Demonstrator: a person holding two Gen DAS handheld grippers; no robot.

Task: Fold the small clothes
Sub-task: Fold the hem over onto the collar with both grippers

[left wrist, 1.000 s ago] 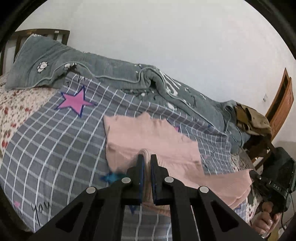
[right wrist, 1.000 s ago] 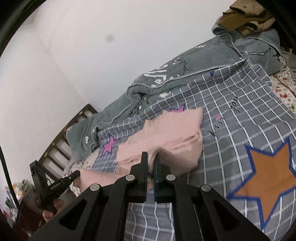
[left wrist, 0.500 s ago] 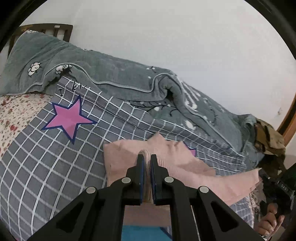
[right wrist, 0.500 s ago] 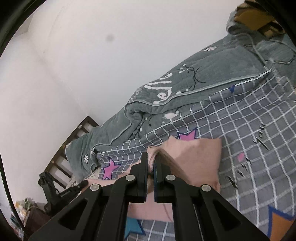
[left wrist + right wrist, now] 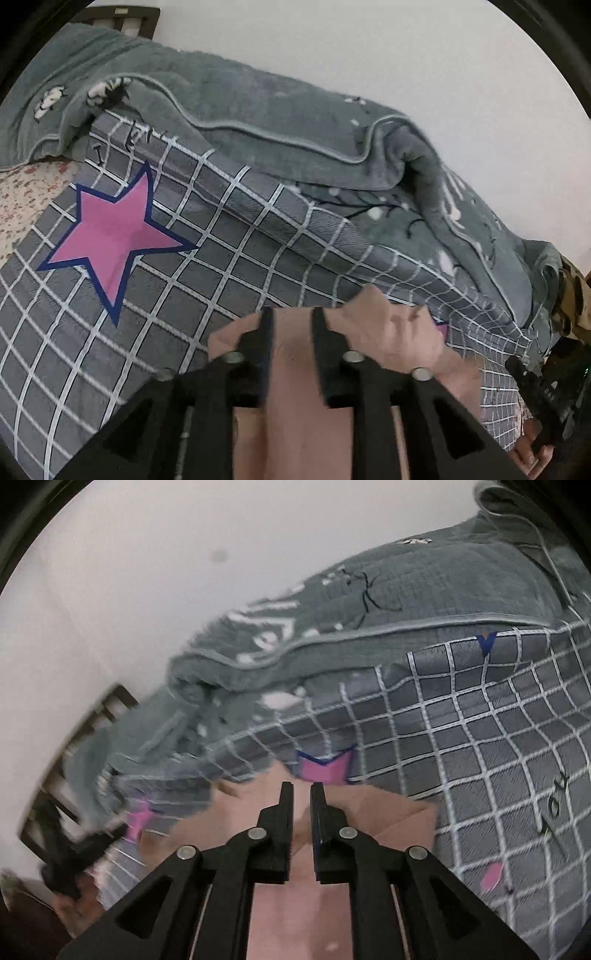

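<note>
A pink garment (image 5: 391, 332) lies on the grey checked bedspread (image 5: 184, 295), its far edge rumpled. My left gripper (image 5: 293, 326) sits low over it and its jaws are opening; pink cloth shows in the gap, and the pads stand clear of it. In the right wrist view the same garment (image 5: 399, 816) lies flat below my right gripper (image 5: 301, 797). Its jaws are opening too, with a narrow gap and cloth showing behind it. The right gripper (image 5: 543, 391) and a hand (image 5: 528, 446) show at the left view's lower right.
A rumpled grey quilt (image 5: 258, 110) lies along the wall side of the bed. A pink star (image 5: 110, 236) marks the bedspread, with floral sheet (image 5: 22, 195) at the left. Olive clothes (image 5: 572, 299) sit at the right, a dark headboard (image 5: 74, 738) at the bed's end.
Both grippers carried the pink garment's edge forward and down across the bed, folding it over itself. Their jaws, shut on the cloth before, now stand apart.
</note>
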